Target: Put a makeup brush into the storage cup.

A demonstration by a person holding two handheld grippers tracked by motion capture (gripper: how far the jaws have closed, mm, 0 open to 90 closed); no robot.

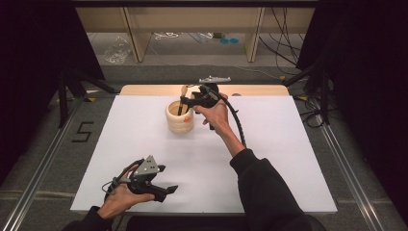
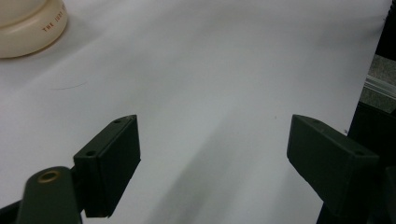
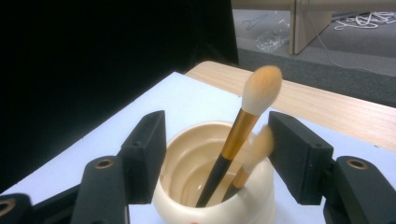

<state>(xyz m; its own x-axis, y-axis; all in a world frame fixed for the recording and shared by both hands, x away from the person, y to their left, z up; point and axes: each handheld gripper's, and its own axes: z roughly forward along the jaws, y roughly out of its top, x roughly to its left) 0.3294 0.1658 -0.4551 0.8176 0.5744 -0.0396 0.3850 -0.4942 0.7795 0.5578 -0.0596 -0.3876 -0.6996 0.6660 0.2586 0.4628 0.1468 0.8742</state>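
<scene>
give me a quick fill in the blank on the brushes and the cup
The cream cup holds ____ makeup brushes.
The taller brush stands between the ____ jaws of the right gripper.
The left gripper hovers over the ____ table, holding nothing.

Missing words: two; open; white

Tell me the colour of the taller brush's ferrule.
Gold, on the taller brush; clearest in the right gripper view.

white table cover (image 1: pixel 269 159), bare wooden table edge (image 1: pixel 260 90) at back, wooden furniture legs (image 1: pixel 135 33), clear plastic bag (image 1: pixel 117 50), cables on floor (image 1: pixel 284 43)
</scene>
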